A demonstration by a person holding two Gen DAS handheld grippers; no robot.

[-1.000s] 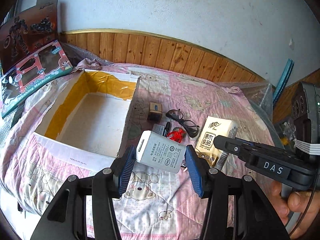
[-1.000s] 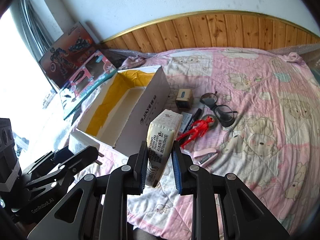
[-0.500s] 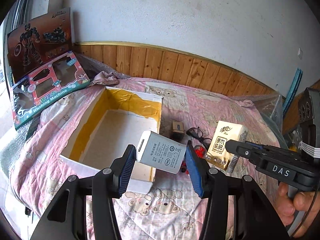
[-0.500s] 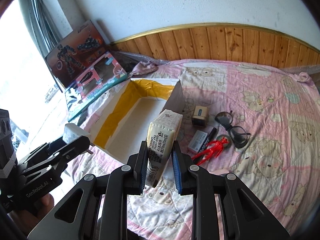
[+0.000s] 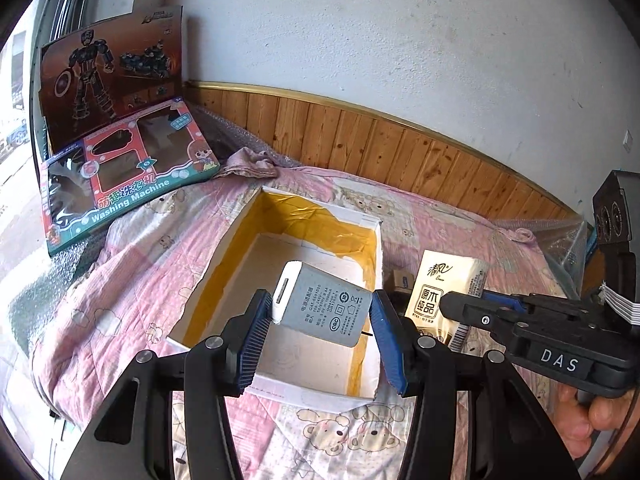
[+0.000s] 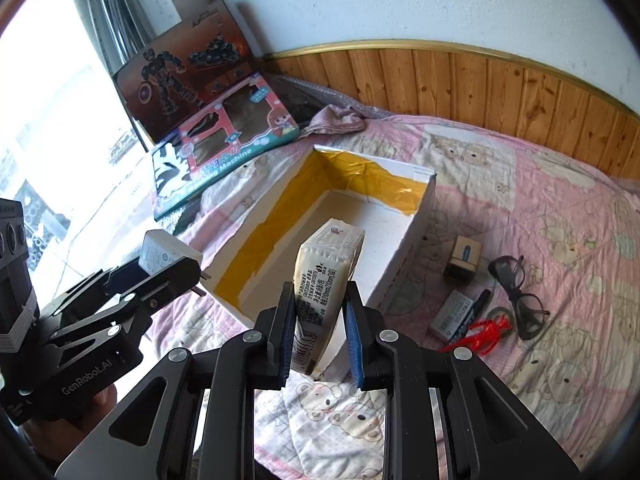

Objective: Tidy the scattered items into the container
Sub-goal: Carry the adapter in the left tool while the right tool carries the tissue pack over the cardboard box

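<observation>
Left wrist view: the left gripper (image 5: 318, 330) holds a grey charger (image 5: 320, 304) by its two ends, jaws fairly wide around it, tilted with its white end up to the left. Directly ahead of and below the fingers lies the box (image 5: 224, 276), an open white carton with yellow tape lining its inner walls and nothing inside yet, resting on a pink quilt (image 5: 132, 268). The charger hangs above the near end of the box, likely so it can drop straight in once the jaws part. To the right of this gripper, the right gripper (image 5: 460, 304) reaches forward holding a tissue pack (image 5: 444, 286). In the right wrist view, the right gripper (image 6: 318, 320) clamps the tissue pack (image 6: 324, 276) across its thin sides, jaws narrow, the pack standing on end. It sits in front of the box (image 6: 416, 232), above the near right corner, so it seems lined up for release too. To the right of these fingers, items lie loose on the quilt (image 6: 540, 208), beside the box: a small carton (image 6: 464, 258), glasses (image 6: 520, 296), a white pack (image 6: 452, 314), a black pen (image 6: 480, 304) and a red toy (image 6: 486, 332). To the left, the left gripper (image 6: 172, 268) shows with its charger (image 6: 164, 250). Far ahead, toy boxes (image 6: 224, 148) lean against the wall, not part of the tidying so far as one can judge.
</observation>
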